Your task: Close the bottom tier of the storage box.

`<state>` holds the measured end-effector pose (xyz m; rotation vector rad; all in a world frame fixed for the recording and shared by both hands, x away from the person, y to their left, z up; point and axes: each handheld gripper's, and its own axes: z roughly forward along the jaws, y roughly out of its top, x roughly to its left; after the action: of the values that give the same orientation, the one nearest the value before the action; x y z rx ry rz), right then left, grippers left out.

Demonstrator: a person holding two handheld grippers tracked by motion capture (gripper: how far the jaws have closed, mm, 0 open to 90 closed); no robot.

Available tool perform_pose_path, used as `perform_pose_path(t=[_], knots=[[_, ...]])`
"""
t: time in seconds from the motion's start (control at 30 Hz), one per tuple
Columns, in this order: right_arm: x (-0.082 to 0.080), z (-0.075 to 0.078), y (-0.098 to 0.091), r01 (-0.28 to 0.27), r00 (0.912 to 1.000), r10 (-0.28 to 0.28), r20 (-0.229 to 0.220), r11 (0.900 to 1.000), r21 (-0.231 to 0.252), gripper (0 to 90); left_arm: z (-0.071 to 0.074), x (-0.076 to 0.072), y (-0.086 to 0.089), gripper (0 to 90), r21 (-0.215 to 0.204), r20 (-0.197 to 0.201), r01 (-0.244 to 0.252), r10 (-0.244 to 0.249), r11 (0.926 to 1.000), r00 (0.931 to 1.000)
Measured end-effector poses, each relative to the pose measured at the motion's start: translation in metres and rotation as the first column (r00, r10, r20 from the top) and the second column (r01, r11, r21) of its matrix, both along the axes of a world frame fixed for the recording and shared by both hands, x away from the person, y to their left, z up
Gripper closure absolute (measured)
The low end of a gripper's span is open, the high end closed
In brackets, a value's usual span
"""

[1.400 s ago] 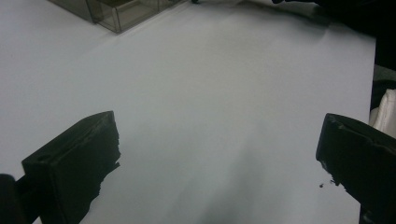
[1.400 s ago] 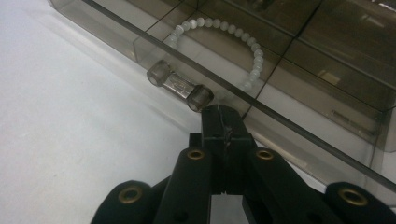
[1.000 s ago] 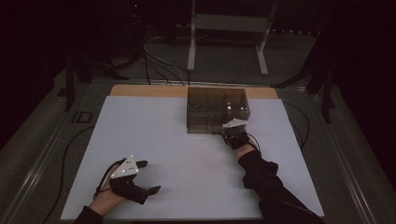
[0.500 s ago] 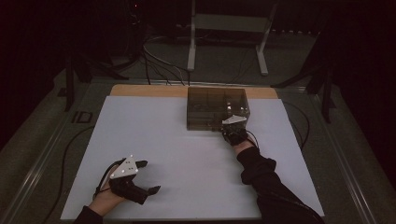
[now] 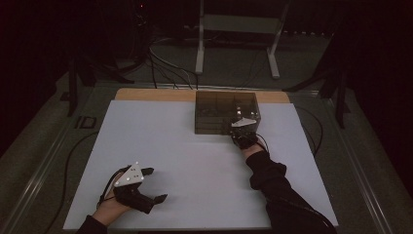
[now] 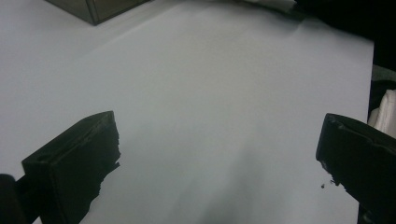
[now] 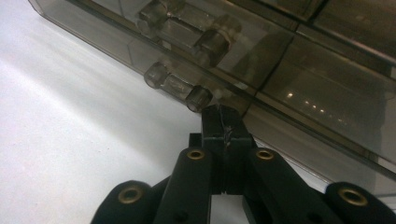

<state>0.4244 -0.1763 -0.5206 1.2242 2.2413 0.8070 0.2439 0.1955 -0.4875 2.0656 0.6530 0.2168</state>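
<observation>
I judge the work barely begun: the smoked clear plastic box [image 5: 226,112] sits at the far middle of the white table [image 5: 195,161] with its lid down and both front latches [image 7: 177,86] seemingly fastened. My right gripper [image 7: 223,114], jaws pressed together on nothing, has its tip just below the nearer latch, close against the box's front wall. My left gripper [image 5: 151,185] rests well apart, jaws wide.
</observation>
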Motion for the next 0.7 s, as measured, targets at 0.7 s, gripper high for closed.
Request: perform_pose_path(t=[0.7], knots=[[0.003, 0.0007, 0.0016, -0.009, 0.9998, 0.009, -0.016, 0.9998, -0.019, 90.0, -0.001, 0.0002, -0.0004, 0.0, -0.002, -0.004, -0.003, 0.003, 1.0, 1.0]])
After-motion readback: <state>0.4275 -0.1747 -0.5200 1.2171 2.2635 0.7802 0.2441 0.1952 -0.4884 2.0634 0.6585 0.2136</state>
